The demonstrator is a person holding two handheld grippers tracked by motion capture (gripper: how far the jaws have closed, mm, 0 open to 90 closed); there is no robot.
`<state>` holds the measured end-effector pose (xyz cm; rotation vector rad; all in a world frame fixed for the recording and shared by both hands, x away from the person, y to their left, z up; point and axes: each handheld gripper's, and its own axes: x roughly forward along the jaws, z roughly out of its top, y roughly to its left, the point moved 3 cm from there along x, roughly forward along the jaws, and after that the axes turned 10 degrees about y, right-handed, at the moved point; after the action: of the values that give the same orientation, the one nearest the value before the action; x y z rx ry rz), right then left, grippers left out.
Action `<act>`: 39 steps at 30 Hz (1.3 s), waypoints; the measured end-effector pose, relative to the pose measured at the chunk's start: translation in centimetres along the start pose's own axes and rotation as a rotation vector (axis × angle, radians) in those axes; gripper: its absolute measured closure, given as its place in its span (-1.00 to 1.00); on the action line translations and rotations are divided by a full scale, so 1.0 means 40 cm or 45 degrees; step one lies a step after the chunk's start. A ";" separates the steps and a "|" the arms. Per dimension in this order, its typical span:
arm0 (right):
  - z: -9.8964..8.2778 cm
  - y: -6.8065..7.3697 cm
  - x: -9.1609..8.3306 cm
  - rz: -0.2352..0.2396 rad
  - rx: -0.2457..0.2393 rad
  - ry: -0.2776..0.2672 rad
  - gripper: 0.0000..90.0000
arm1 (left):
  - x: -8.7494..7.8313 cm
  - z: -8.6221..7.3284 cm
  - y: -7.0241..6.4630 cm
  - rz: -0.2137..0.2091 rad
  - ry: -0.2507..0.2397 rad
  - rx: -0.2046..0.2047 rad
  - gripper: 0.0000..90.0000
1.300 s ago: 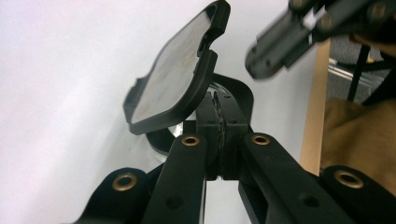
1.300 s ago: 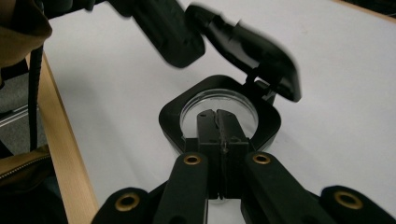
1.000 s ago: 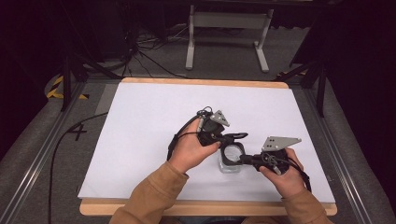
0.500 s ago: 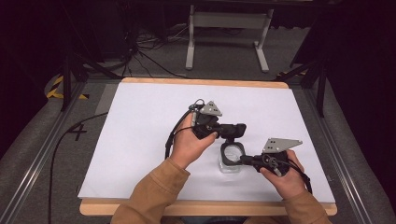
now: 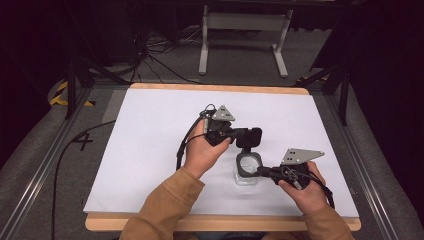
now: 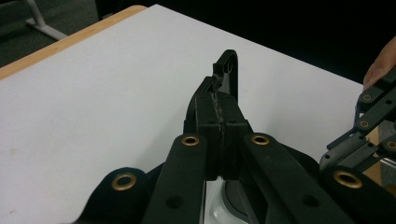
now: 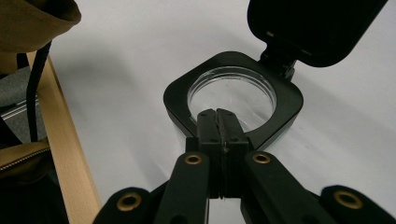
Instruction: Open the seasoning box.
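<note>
A fixed overhead camera looks forward and down across the white worktop (image 5: 150,150). Two close cameras look along each gripper's fingers, sharing that worktop.

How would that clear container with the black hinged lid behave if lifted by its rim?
The clear container with the black square collar looks like rigid plastic, probably light. Its open flip lid, pinched by the left gripper, may swing. The right gripper pinches only the collar's edge, so it could tilt.

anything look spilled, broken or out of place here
Nothing stands out. The clear container sits upright on the white table, its hinged black lid swung open in the left tool; the right tool pinches its black rim. No spill visible.
</note>
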<state>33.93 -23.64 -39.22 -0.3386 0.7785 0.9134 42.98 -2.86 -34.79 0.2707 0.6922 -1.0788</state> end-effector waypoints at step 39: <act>0.036 -0.055 -0.085 -0.101 0.021 -0.057 0.89 | -0.108 -0.056 0.004 0.048 0.165 -0.005 0.55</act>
<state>35.09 -26.08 -35.87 -0.3315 0.7259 0.8373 41.00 1.47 -33.74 0.3511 0.8020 -1.0300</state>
